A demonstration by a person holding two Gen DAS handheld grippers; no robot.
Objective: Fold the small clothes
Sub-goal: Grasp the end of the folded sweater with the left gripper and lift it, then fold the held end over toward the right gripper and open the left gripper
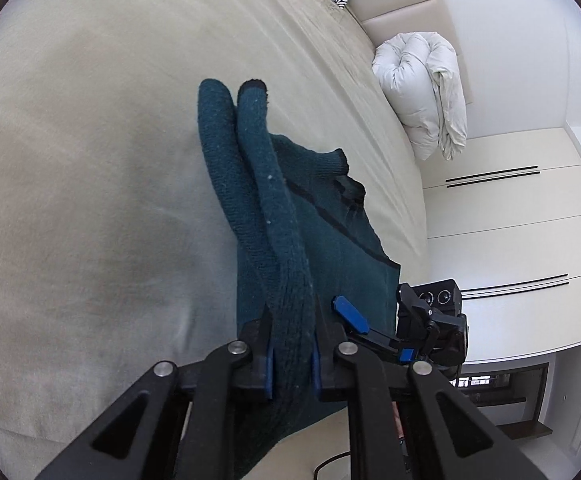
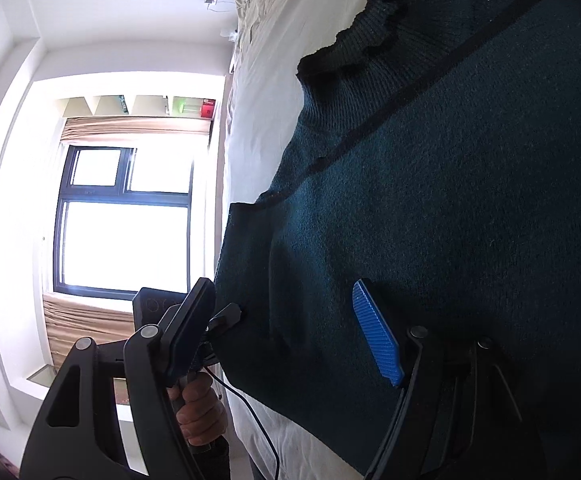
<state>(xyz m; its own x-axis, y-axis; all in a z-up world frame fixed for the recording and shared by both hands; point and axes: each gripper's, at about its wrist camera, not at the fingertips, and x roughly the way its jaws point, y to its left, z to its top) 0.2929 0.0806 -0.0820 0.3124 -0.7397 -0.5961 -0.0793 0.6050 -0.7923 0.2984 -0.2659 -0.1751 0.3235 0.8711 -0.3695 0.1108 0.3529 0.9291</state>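
Left gripper (image 1: 292,364): jaws clamped on a bunched sleeve (image 1: 274,216) of the sweater (image 1: 330,240). The sleeve runs forward from the jaws, its cuff end lying over the garment. Judged purpose: carrying the sleeve inward across the body to make a fold.

Right gripper (image 2: 290,332): jaws spread wide, nothing between them; the blue pad (image 2: 376,340) lies against the knit. It sits at the sweater's hem, near the bed's (image 1: 90,160) side edge, probably steadying the fabric.

Sweater lies flat on the bed, collar (image 2: 354,40) toward the headboard end. A duvet (image 1: 422,92) sits folded at the far edge. Fold incomplete.
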